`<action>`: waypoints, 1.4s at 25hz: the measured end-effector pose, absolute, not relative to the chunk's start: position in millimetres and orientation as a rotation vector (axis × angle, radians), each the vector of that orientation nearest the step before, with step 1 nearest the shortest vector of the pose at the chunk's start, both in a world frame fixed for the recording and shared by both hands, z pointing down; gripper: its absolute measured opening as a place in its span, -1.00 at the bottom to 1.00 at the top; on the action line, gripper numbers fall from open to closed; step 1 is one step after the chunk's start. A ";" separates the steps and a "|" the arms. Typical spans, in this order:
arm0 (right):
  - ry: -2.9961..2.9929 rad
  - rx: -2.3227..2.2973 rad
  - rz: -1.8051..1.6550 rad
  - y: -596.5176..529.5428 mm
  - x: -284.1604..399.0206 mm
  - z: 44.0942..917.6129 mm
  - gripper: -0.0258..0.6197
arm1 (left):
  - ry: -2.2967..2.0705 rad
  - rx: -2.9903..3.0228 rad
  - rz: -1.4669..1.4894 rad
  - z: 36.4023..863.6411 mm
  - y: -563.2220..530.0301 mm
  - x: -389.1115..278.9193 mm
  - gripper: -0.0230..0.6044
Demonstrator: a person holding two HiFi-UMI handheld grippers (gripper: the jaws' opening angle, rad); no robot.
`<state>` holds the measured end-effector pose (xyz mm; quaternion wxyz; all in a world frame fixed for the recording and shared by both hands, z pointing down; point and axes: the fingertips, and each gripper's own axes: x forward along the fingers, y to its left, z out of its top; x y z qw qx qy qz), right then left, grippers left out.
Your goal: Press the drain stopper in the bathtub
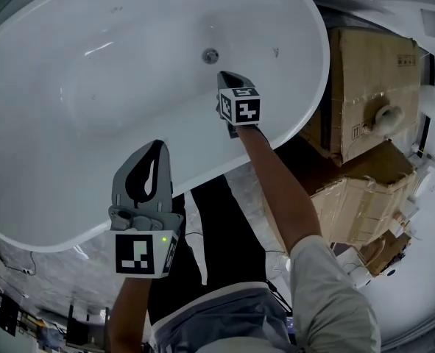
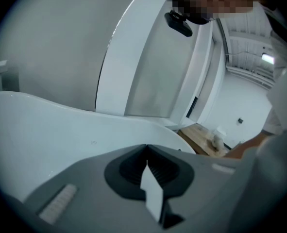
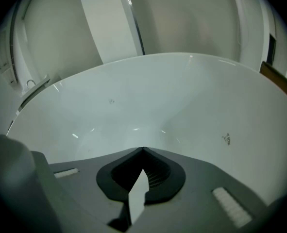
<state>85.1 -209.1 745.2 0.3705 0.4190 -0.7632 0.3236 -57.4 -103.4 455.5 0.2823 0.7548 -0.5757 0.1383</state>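
jaws on my right gripper point(image 1: 224, 76) are pressed together, tips meeting with nothing between them. the jaws on my left gripper point(image 1: 158, 147) are closed the same way and also empty. i am holding the right gripper out over the bathtub point(image 1: 114, 87). its closed tip is hanging near the drain stopper point(image 1: 210, 54), a small round metal cap sitting in the tub floor toward the far side. judging from the head view, the tip is not touching it. the left gripper is hovering over the near rim, well apart from the stopper, and i am judging it has no part in this step. in the right gripper view i am seeing only white tub wall past the tip, so i am relying on the head view for aim.

to press well, i am thinking the closed tip should be travelling forward a little, then straight down onto the middle of the cap. an off-centre push on that glossy curve is likely to skid off. with the jaws shut i am getting one blunt point to push with. a short, firm push is probably enough. whether the stopper is up or down now, i cannot tell.
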 end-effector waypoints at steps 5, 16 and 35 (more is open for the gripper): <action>-1.992 1.062 0.793 -194.8 87.2 703.3 -0.93 | -1.547 2.013 0.369 429.9 -88.7 -62.7 -0.93; -2.077 1.069 0.766 -169.8 93.3 590.1 -0.93 | -1.547 2.063 0.377 359.0 -77.9 -62.6 -0.93; -2.383 1.032 0.636 -128.1 80.6 301.4 -0.93 | -1.597 2.093 0.247 197.0 -46.7 -57.5 -0.93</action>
